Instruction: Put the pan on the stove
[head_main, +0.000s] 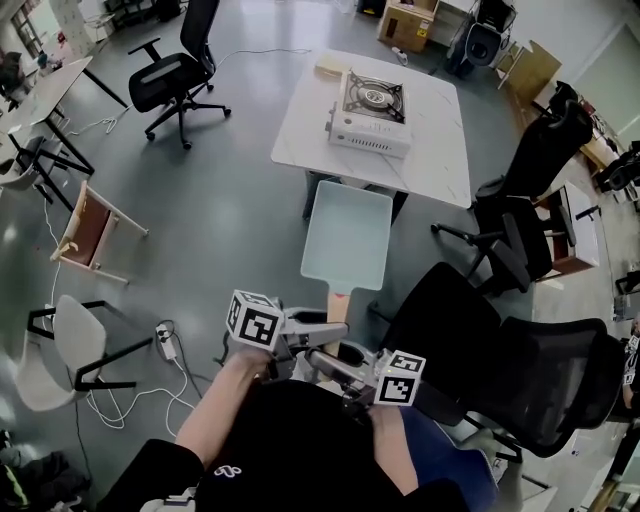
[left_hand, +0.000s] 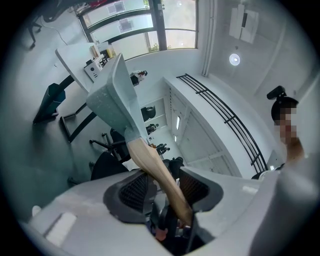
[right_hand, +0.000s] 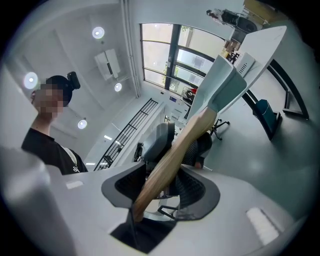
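Observation:
A pale green square pan (head_main: 346, 236) with a wooden handle (head_main: 338, 304) hangs in the air in front of me, short of the white table (head_main: 445, 150). On that table stands the white portable stove (head_main: 370, 112), its burner bare. My left gripper (head_main: 314, 326) and right gripper (head_main: 340, 360) are both shut on the handle from opposite sides. In the left gripper view the handle (left_hand: 159, 170) runs between the pads of the left gripper (left_hand: 162, 186) up to the pan (left_hand: 114, 95). The right gripper view has the right gripper (right_hand: 162, 183) holding the handle (right_hand: 175, 152) below the pan (right_hand: 224, 85).
Black office chairs (head_main: 500, 350) crowd close on my right. Another black chair (head_main: 175, 75) stands far left of the table. A white chair (head_main: 65, 350), a power strip with cables (head_main: 166, 344) and a tipped wooden frame (head_main: 92, 232) lie on the grey floor at left.

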